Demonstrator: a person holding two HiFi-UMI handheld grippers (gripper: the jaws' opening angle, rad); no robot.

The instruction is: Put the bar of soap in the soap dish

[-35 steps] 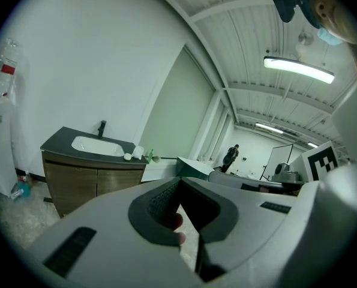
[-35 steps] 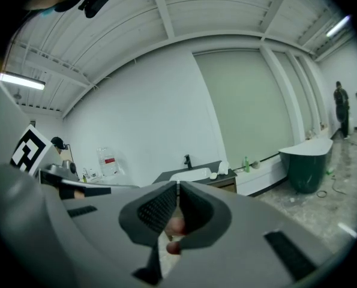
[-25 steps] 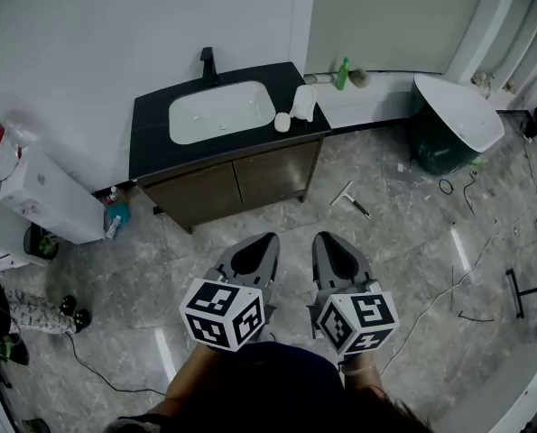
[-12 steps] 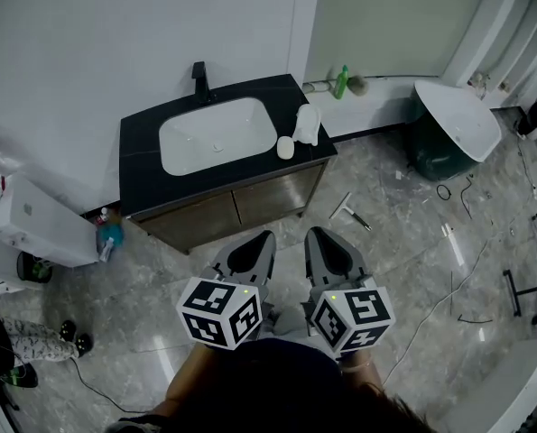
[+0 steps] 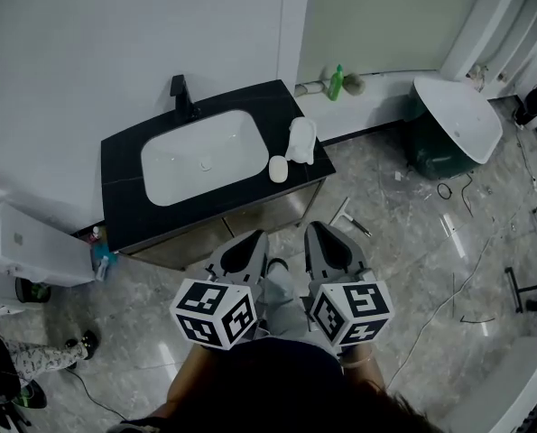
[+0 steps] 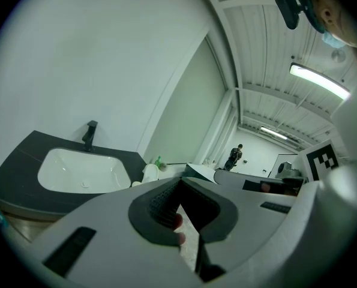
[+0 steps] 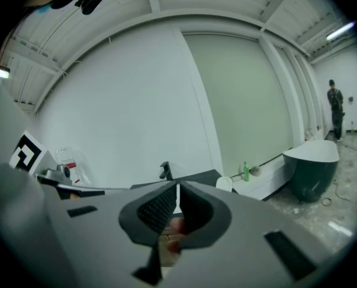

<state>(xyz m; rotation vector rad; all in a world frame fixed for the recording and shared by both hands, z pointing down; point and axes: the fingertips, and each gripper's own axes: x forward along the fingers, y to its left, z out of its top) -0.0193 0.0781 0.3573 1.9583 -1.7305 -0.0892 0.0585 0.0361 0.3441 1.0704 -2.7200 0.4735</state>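
Observation:
A black vanity top [image 5: 124,165] holds a white basin [image 5: 200,161] and a black tap [image 5: 180,96]. At its right end stand a small white piece [image 5: 278,168] and a taller white thing [image 5: 300,140]; I cannot tell which is the soap and which the dish. My left gripper [image 5: 253,238] and right gripper [image 5: 318,231] hang side by side over the floor, short of the cabinet front. Both are shut and hold nothing. The left gripper [image 6: 180,180] faces the basin [image 6: 82,170]. The right gripper [image 7: 177,185] points at the tap [image 7: 165,170] and the white thing [image 7: 224,183].
A green bottle [image 5: 337,81] stands on the white ledge behind the vanity. A white and dark green tub [image 5: 458,120] is at the right. A squeegee [image 5: 345,215] and cables lie on the marble floor. A white unit [image 5: 29,246] sits at the left.
Both grippers have moved together toward the vanity, which now sits lower and nearer in the head view. Their jaws stayed shut.

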